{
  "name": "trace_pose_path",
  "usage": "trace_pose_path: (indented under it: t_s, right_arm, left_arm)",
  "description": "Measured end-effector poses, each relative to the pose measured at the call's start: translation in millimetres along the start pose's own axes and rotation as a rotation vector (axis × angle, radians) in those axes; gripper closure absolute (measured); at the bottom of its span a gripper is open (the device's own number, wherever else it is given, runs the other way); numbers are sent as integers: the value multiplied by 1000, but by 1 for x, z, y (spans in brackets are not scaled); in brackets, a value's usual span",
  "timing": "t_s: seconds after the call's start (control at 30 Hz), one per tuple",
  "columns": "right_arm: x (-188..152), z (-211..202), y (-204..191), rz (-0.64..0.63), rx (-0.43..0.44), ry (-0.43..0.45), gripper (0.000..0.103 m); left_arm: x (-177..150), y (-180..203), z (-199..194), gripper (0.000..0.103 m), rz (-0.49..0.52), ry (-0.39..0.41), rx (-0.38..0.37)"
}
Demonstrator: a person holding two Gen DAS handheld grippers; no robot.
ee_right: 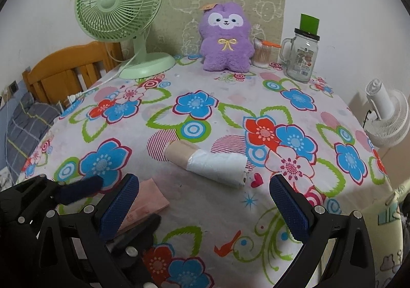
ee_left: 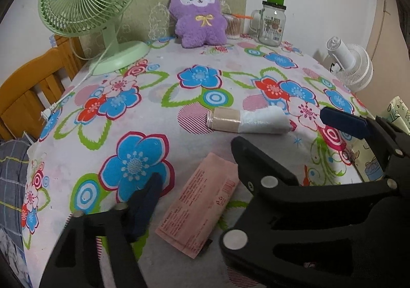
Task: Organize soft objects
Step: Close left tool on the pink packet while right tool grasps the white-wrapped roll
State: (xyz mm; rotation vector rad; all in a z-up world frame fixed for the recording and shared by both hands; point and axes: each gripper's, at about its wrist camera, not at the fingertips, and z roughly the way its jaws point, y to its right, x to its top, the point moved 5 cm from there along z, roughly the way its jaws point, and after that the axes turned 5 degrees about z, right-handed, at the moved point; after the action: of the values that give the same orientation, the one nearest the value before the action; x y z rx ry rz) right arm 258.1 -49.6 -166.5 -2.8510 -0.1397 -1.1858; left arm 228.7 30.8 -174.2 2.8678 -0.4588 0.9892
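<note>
Left gripper (ee_left: 198, 189): held low over the near edge of the tabletop (ee_left: 179, 114), pointing forward and slightly right; fingers spread wide, one dark padded finger (ee_left: 144, 201) left of a pink flat packet (ee_left: 198, 211) and the other to its right, the packet lying flat between them; whether either finger touches it cannot be told. Right gripper (ee_right: 202, 204): just beside the left one on its right, level with the tabletop, fingers spread wide with blue textured pads (ee_right: 120, 207) facing inward, nothing between them. Roll wrapped in beige band and white plastic (ee_right: 206, 163): lies on its side on the flowered cloth, ahead of the right gripper, apart from both grippers. Purple plush toy (ee_right: 225, 41): upright at the far edge, against a greenish mat (ee_right: 266, 1) propped on the wall. Green desk fan (ee_right: 120, 3): far left, cord trailing off the edge. Cotton-swab holder (ee_right: 261, 55) and glass jar mug with green lid (ee_right: 303, 53): right of the plush. White fan (ee_right: 387, 116): beyond the right edge. Wooden chair back (ee_right: 66, 70): at the left.
</note>
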Motion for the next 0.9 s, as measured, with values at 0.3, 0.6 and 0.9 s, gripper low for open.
trace_pose_path:
  t_s: [0.3, 0.6, 0.9]
  right_arm:
    - [4, 10, 0, -11, 10, -15, 0]
    - [13, 17, -5, -16, 24, -19, 0]
    - [10, 23, -2, 9, 46, -50, 0]
  left_arm:
    - [-1, 0, 10, 66, 3, -34, -29]
    - [9, -3, 10, 90, 30, -35, -17]
    - [11, -5, 12, 59, 50, -14, 30]
